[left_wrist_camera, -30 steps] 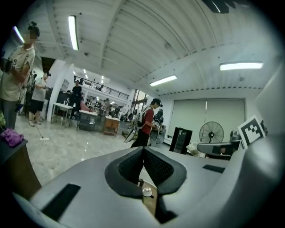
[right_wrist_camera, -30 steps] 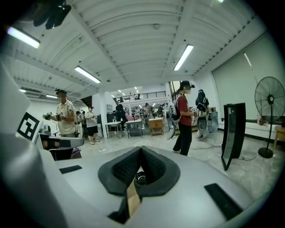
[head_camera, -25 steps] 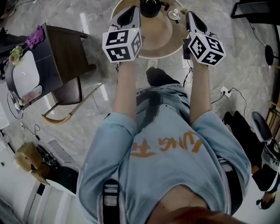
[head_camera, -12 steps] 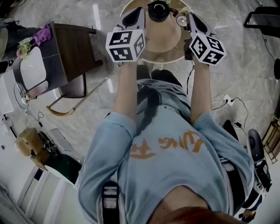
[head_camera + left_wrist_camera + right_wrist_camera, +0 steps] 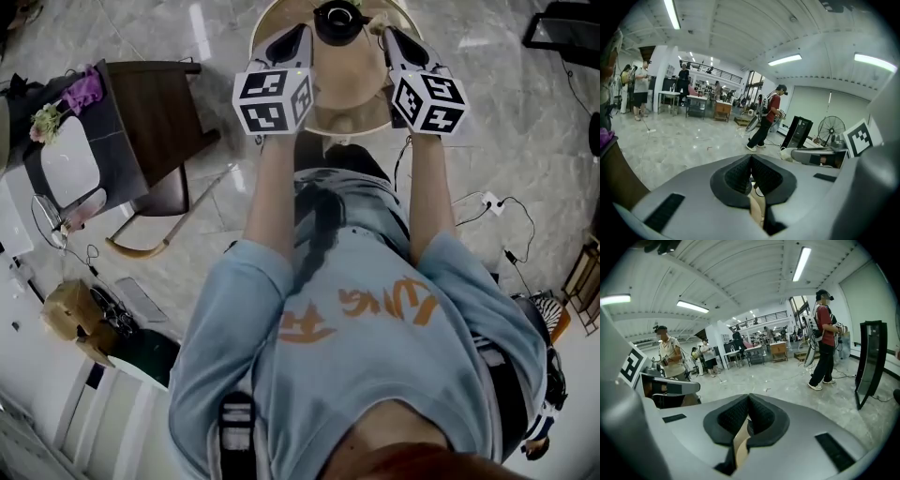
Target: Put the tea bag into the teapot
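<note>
In the head view a dark teapot [image 5: 337, 19] stands on a round wooden table [image 5: 352, 89] at the top edge. My left gripper [image 5: 300, 33] is just left of it and my right gripper [image 5: 387, 34] just right of it, both held above the table. In the left gripper view the jaws [image 5: 750, 157] are shut with nothing between them, and the right gripper view shows its jaws [image 5: 749, 397] the same. A small pale object [image 5: 378, 19] lies beside the teapot; I cannot tell whether it is the tea bag.
A dark wooden chair [image 5: 155, 117] stands left of the table. Cables and a power strip [image 5: 483, 199] lie on the marble floor at the right. A standing fan [image 5: 832, 129] and a person [image 5: 766, 119] are further off in the hall.
My right gripper has moved inward, closer to the teapot. The left gripper has shifted slightly right. Both stay shut.
</note>
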Tool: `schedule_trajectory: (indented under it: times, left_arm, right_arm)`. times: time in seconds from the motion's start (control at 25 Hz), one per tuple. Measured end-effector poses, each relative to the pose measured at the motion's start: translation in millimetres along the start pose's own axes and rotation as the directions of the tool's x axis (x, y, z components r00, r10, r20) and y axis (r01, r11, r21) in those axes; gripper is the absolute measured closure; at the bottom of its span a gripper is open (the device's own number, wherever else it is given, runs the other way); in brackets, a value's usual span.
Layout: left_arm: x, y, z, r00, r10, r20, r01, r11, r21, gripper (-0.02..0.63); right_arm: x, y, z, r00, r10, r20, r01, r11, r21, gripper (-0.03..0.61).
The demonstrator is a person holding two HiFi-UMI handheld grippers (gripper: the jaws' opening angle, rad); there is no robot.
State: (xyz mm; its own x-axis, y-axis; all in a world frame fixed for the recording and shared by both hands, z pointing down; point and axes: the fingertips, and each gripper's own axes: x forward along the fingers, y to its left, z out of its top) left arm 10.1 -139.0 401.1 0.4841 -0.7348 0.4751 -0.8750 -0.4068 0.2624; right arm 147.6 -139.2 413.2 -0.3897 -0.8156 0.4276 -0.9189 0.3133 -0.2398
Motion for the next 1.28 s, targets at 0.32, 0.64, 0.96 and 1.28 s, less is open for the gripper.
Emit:
schedule_trajectory:
  times: [0.32,0.64,0.96,1.28]
  left_arm:
    - [26,36,-33,0.998,-0.032,-0.062,0.029,0.998,-0.050,0.589]
    - [55,64,-65,0.992,-0.052,-0.115,0.042,0.995,-0.086,0.589]
    - [91,92,-96,0.982,-0.064,-0.179,0.046,0.994,-0.103,0.588]
    - [123,96,-108,0.964,-0.124,-0.236,0.104,0.990,-0.094,0.588]
  right_arm:
    - [47,23,-36,0.992,0.021,-0.121,-0.049,0.971,-0.235,0.566]
    - [93,32,-72,0.975,0.024,-0.220,-0.115,0.903,-0.414,0.566]
    - [133,10,-103,0.961,-0.026,-0.276,-0.079,0.929,-0.363,0.566]
    - [172,-13,-133,0.936,-0.079,-0.342,-0.037,0.946,-0.321,0.566]
